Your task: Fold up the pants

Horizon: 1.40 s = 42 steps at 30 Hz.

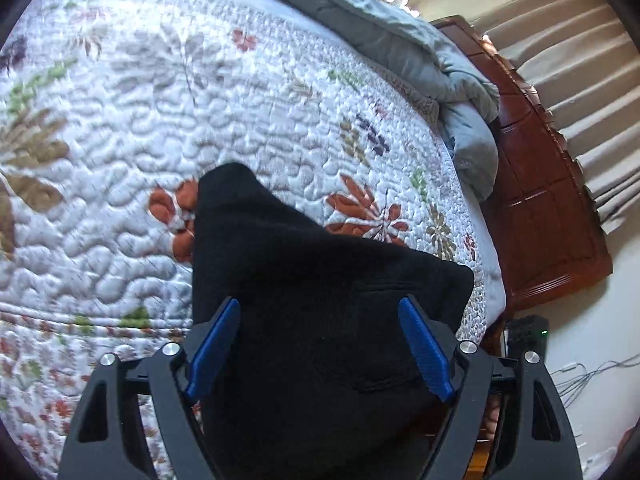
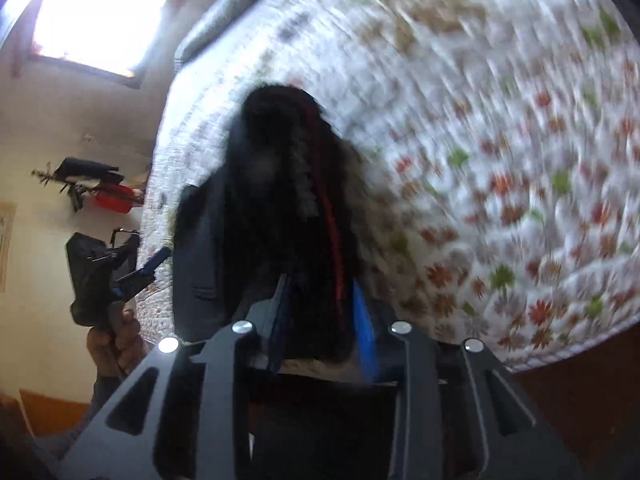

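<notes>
Black pants (image 1: 320, 280) lie bunched on the floral quilt (image 1: 160, 120), near the bed's edge. My left gripper (image 1: 320, 344) is open, its blue pads (image 1: 214, 350) spread wide over the cloth. In the right wrist view the pants (image 2: 280, 200) show a red side stripe and hang from my right gripper (image 2: 324, 320), whose blue pads (image 2: 366, 328) are closed on the fabric. The left gripper (image 2: 148, 270) shows there at the left, held by a hand, touching the pants' edge. The right view is blurred.
A grey duvet (image 1: 400, 40) is heaped at the far side of the bed. A red-brown wooden bed board (image 1: 540, 200) and beige curtains (image 1: 580, 80) stand to the right. Cables lie on the floor (image 1: 580, 380). A bright window (image 2: 100, 12) is at upper left.
</notes>
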Tool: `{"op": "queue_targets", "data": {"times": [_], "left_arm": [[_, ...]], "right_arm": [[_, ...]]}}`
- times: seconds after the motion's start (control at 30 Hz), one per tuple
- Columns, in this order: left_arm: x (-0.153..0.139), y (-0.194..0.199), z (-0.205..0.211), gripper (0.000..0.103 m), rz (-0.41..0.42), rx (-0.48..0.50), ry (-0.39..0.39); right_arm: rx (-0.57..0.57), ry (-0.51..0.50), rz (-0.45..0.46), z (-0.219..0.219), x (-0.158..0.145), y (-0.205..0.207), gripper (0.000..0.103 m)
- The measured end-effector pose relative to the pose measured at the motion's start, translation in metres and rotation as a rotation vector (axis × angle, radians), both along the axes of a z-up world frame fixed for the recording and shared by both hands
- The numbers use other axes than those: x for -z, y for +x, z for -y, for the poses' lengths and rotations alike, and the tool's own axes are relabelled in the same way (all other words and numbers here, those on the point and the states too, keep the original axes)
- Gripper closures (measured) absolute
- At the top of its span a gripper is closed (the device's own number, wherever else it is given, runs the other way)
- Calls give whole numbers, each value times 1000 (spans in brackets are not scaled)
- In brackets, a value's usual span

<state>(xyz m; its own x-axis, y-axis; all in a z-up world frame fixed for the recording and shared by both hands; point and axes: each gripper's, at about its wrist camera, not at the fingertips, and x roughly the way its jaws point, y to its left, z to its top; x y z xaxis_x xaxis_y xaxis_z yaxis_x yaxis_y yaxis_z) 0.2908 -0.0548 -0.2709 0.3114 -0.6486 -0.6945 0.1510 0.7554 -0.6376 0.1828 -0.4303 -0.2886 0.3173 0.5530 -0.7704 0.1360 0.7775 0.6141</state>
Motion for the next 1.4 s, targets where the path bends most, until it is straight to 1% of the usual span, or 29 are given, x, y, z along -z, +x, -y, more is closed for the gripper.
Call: {"op": "queue_targets", "data": {"times": [0.1,0.13,0.17,0.23,0.3,0.37,0.4,0.43,0.5,0.53,0.57,0.63,0.73,0.8,0.83,0.9,0.93,1.0,1.03,1.07,1.1,1.13,1.17,1.2,1.23,1.27,1.3,1.37,1.4], "left_arm": [[-17,-13,-10,22,36,-4,-36],[-23,-21,-11,22,53,9,-64],[-27,-29,-11,22,64,23,-91],[-27,-47,-9,22,80,67,-158],[-18,-61,-4,22,70,106,-177],[1,-71,1,22,31,131,-162],[16,-73,1,22,5,135,-137],[27,-74,0,30,-15,134,-117],[43,-74,-5,41,-56,130,-118],[43,-72,-9,41,-63,126,-139],[39,-69,-13,40,-71,126,-160],[21,-60,-21,34,-47,117,-202],[-7,-29,-38,23,-8,80,-321],[-11,0,-41,21,-33,76,-403],[-9,17,-40,21,-47,81,-424],[0,39,-33,22,-83,85,-425],[12,51,-29,24,-126,95,-438],[34,66,-23,31,-172,82,-386],[48,73,-22,42,-193,76,-348],[58,78,-23,48,-207,62,-334],[68,80,-26,60,-216,48,-332],[80,83,-30,71,-234,25,-346],[86,82,-33,76,-239,15,-356],[94,82,-37,88,-245,3,-369],[101,80,-41,100,-254,-8,-368],[107,79,-43,100,-261,-15,-377],[111,79,-44,100,-266,-18,-400],[106,78,-47,100,-272,-11,-402],[103,78,-47,97,-266,-2,-396]], "right_arm": [[37,-91,70,4,-32,-2,71],[16,-100,115,-3,-45,-4,71],[-22,-65,153,-13,-54,-5,71],[-108,0,167,-34,-54,-9,71],[-197,-12,131,-57,-36,-8,71],[-202,-33,70,-60,-10,-4,82],[-184,-35,40,-54,1,-2,103],[-155,-31,18,-44,11,-1,103],[-133,19,1,-35,13,1,103],[-157,10,4,-39,7,2,103],[-182,-8,21,-44,-2,6,99],[-175,27,79,-43,-23,17,77],[-119,79,143,-35,-38,41,74],[-84,107,158,-32,-37,63,74],[-71,122,154,-30,-33,74,74],[-51,164,137,-24,-26,95,74],[-48,179,131,-24,-20,104,75],[-47,192,116,-15,-13,111,78],[-41,189,102,-16,-6,115,84],[-26,176,76,-10,5,119,88],[-23,164,59,-4,15,120,97],[-14,151,45,3,24,119,95],[21,125,12,14,39,118,88],[39,120,-17,21,51,116,77],[68,184,-27,29,65,112,81],[85,214,-26,34,68,109,84],[82,179,-6,35,60,105,87],[82,167,43,37,43,99,87],[90,180,79,37,28,94,87]]}}
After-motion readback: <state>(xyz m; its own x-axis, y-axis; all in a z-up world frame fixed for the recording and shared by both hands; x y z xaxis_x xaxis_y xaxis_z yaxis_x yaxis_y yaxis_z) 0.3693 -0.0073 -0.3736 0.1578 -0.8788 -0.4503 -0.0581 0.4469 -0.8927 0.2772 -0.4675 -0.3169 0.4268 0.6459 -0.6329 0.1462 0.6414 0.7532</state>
